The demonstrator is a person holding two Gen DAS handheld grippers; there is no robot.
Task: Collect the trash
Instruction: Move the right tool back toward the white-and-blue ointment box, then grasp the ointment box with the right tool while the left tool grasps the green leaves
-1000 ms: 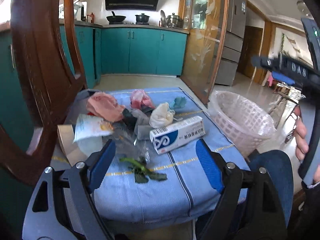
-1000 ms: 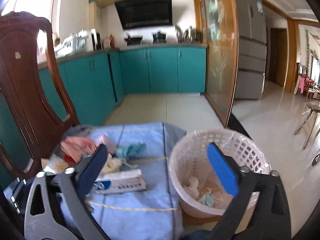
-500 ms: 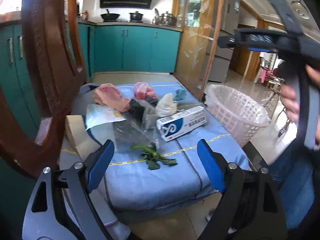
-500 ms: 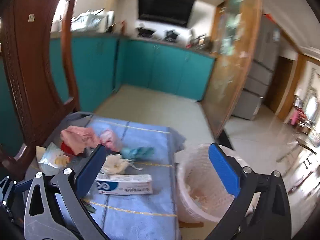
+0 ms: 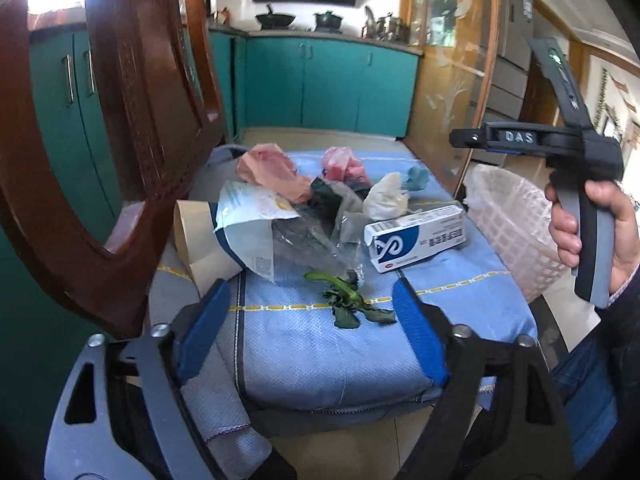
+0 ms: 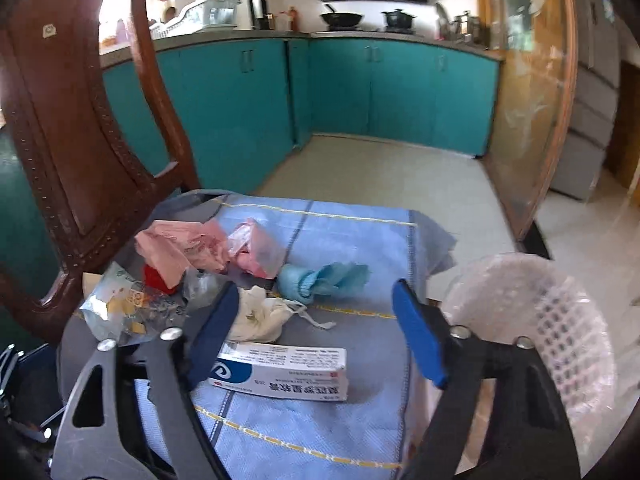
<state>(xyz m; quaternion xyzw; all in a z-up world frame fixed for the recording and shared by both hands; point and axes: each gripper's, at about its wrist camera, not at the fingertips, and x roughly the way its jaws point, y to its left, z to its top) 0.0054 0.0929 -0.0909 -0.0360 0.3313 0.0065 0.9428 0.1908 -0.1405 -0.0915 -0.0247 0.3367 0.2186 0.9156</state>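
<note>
Trash lies piled on a blue cloth [image 5: 320, 356]: a white-and-blue box [image 5: 416, 236] [image 6: 280, 370], a green leaf [image 5: 348, 300], a crumpled white tissue [image 6: 260, 316], a blue wad [image 6: 320, 280], pink wrappers [image 6: 180, 248] and a foil packet [image 5: 248, 216]. My left gripper [image 5: 310, 312] hovers before the leaf, its jaws closing on nothing. My right gripper [image 6: 316, 320] hangs above the box and tissue, jaws closing with nothing pressed between them. In the left wrist view a hand holds the right gripper [image 5: 520, 138] up beside the basket.
A pale lattice waste basket [image 6: 560, 320] [image 5: 516, 220] with a plastic liner stands right of the cloth. A carved wooden chair back [image 5: 120, 140] [image 6: 68, 140] rises close on the left. Teal kitchen cabinets and open tiled floor lie behind.
The right gripper swung left from over the basket and dipped towards the trash pile, its jaws narrowing. The left gripper tilted down slightly, jaws a little narrower.
</note>
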